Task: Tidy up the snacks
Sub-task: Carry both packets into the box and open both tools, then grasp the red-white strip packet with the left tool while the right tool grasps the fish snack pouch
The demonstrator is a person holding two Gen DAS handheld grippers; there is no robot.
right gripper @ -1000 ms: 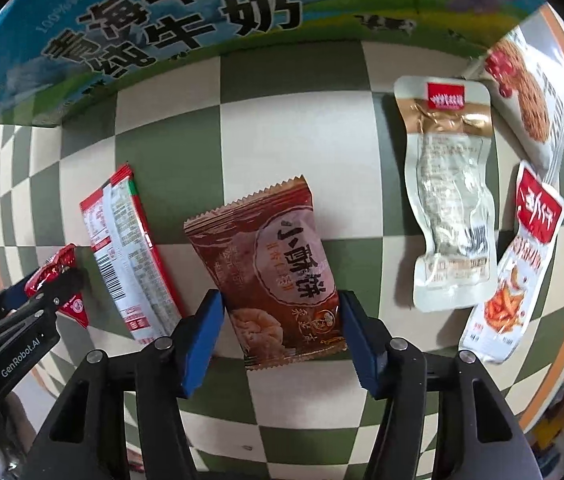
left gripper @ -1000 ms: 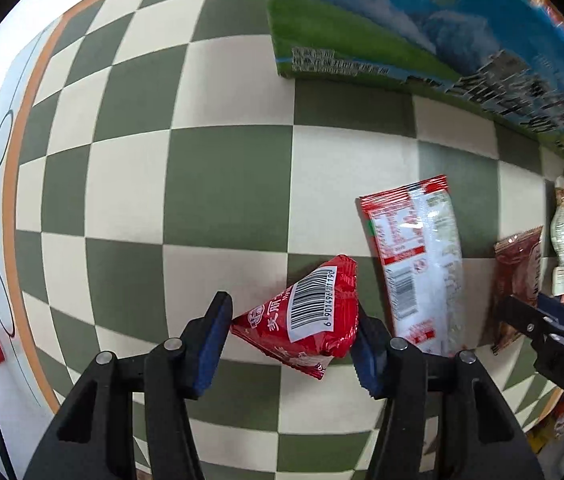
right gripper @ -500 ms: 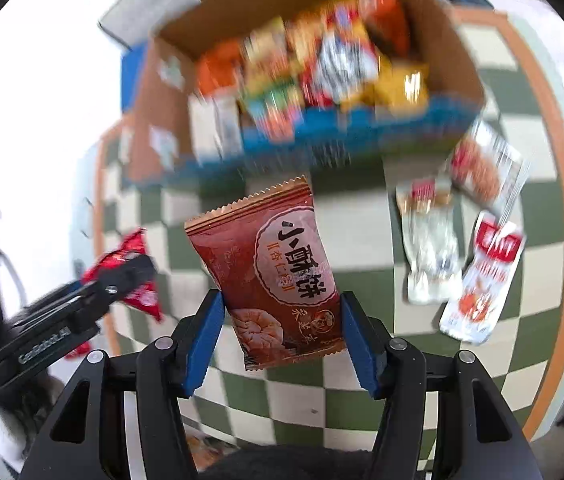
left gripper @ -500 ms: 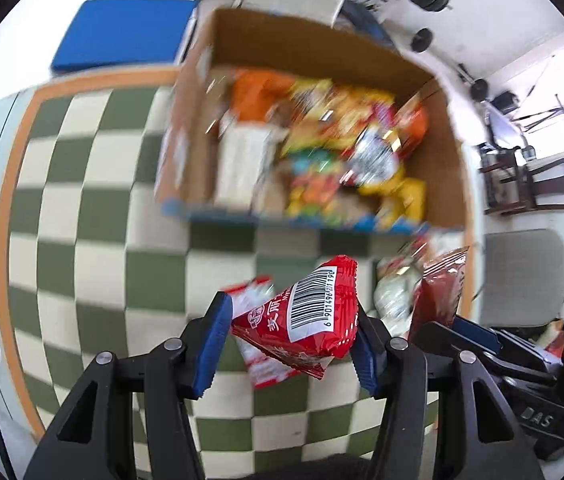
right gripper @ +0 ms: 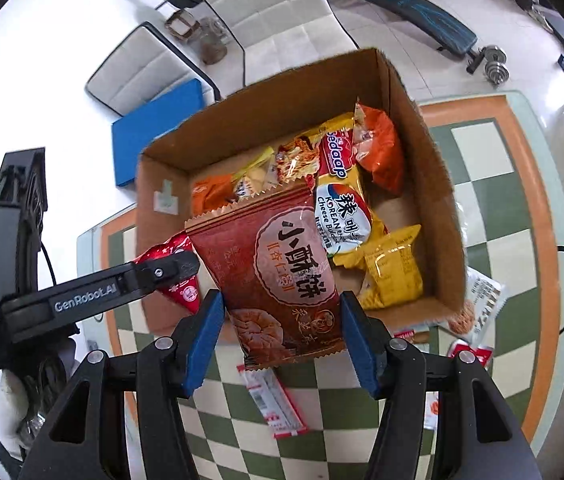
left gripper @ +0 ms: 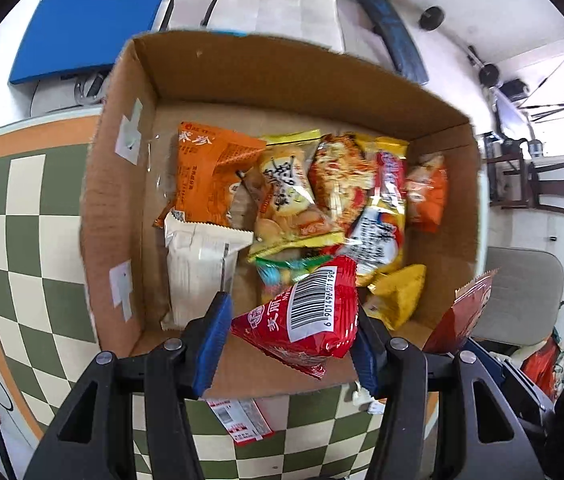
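Note:
My left gripper (left gripper: 288, 344) is shut on a small red triangular snack packet (left gripper: 306, 320) with a barcode label, held above the near edge of an open cardboard box (left gripper: 122, 184). My right gripper (right gripper: 282, 340) is shut on a brown biscuit packet (right gripper: 282, 268), also above the box's near side. The box (right gripper: 438, 200) holds several bright snack bags. In the right wrist view the left gripper (right gripper: 170, 268) shows at the left with the red packet (right gripper: 182, 288). The brown packet (left gripper: 462, 316) appears at the right edge of the left wrist view.
The box stands on a green-and-cream checkered tablecloth (left gripper: 22, 240) with an orange border. A long red-and-white packet (right gripper: 278, 408) and other packets (right gripper: 478, 304) lie on the cloth in front of and right of the box. Chairs (right gripper: 266, 12) and a weight bench (right gripper: 406, 4) stand beyond.
Both grippers have risen from the cloth with their packets and swung toward the box, which now fills both views with its inside showing. Neither grip has changed.

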